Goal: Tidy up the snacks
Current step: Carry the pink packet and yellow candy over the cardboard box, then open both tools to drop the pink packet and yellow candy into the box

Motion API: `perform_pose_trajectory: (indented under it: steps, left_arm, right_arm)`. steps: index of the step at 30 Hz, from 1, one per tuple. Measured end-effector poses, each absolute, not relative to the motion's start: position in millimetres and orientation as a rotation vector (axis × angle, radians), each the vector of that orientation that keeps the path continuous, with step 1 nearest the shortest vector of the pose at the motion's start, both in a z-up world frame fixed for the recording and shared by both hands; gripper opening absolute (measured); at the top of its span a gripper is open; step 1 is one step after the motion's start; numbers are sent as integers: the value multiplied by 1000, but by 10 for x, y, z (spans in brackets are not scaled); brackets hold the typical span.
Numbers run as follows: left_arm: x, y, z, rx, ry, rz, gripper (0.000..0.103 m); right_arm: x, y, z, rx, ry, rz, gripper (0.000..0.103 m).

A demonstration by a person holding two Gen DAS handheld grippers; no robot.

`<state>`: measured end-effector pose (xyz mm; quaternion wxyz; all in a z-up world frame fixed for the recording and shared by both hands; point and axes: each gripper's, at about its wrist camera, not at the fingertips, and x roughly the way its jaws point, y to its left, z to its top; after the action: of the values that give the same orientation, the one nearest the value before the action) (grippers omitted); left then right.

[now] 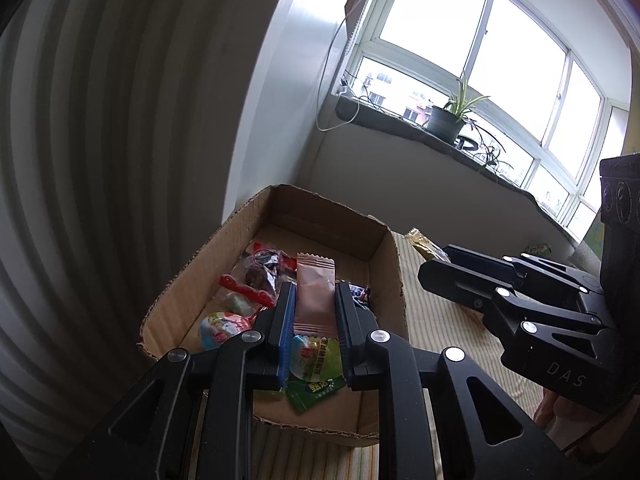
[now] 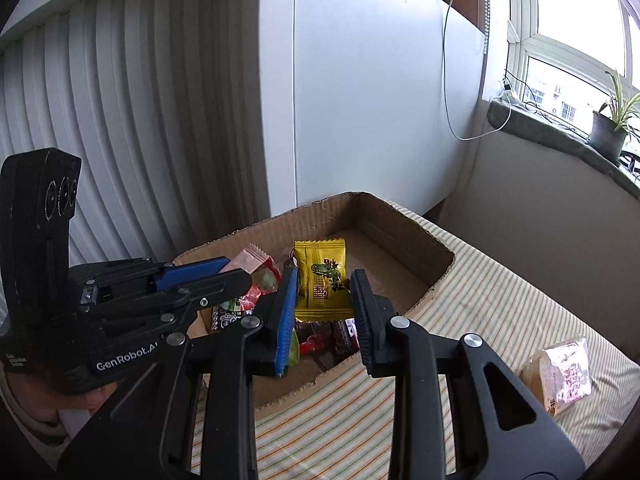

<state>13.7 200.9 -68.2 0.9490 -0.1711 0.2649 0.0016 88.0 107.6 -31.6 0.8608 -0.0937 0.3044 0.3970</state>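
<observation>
Left fingers: left gripper (image 1: 315, 312) has its two pads pressed on the long sides of a pink packet (image 1: 314, 298), which stands upright between them over the box.
Right fingers: right gripper (image 2: 325, 300) has its pads clamped on the sides of a yellow packet (image 2: 322, 280) with green and dark print, held upright above the box.
Pink packet from the other side: in the right wrist view its crimped top edge (image 2: 250, 261) sticks out past the left gripper's blue pad (image 2: 192, 274).
Yellow packet from the other side: in the left wrist view only a gold crimped end (image 1: 422, 245) shows beyond the right gripper's tips, just past the box's right wall.
Box: open cardboard box (image 1: 394, 276) with ragged cut edges, sitting on a striped cloth (image 2: 492, 304).
Box contents: several wrapped snacks lie loose on the bottom, among them a green packet (image 1: 316, 388), a clear packet with red trim (image 1: 250, 284) and dark red wrappers (image 2: 320, 338).
Outside the box: a clear-wrapped cake (image 2: 562, 376) with pink print lies on the cloth, well apart from the box, toward the right edge.
Hands: part of a hand (image 2: 94, 398) shows under the left gripper's body.
Room behind: white ribbed panel (image 2: 132, 140) and plain wall behind the box; a windowsill with a potted plant (image 1: 450, 118) and a hanging white cable (image 2: 452, 80).
</observation>
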Motion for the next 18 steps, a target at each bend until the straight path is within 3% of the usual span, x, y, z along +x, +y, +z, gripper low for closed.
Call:
perform_pose_trajectory:
  steps: [3, 4, 6, 7, 9, 12, 18]
  left_arm:
    - [162, 2036, -714, -349, 551, 12, 18]
    - [179, 2047, -732, -348, 560, 18, 19]
    - [213, 2070, -770, -339, 585, 35, 35]
    - [194, 2087, -776, -337, 583, 63, 51]
    - [154, 2151, -780, -349, 578, 105, 63]
    - [105, 2249, -777, -380, 568, 129, 65]
    - [30, 2295, -738, -390, 560, 145, 66]
  right_arm:
    - [1025, 1216, -407, -210, 661, 844, 30]
    - [1081, 1265, -464, -214, 683, 842, 41]
    - [1118, 1235, -512, -191, 679, 825, 53]
    - [1115, 1208, -537, -183, 681, 825, 60]
    - [1084, 1130, -589, -178, 688, 812, 64]
    - [1018, 1010, -645, -164, 694, 799, 64]
    - [869, 858, -584, -144, 663, 787, 79]
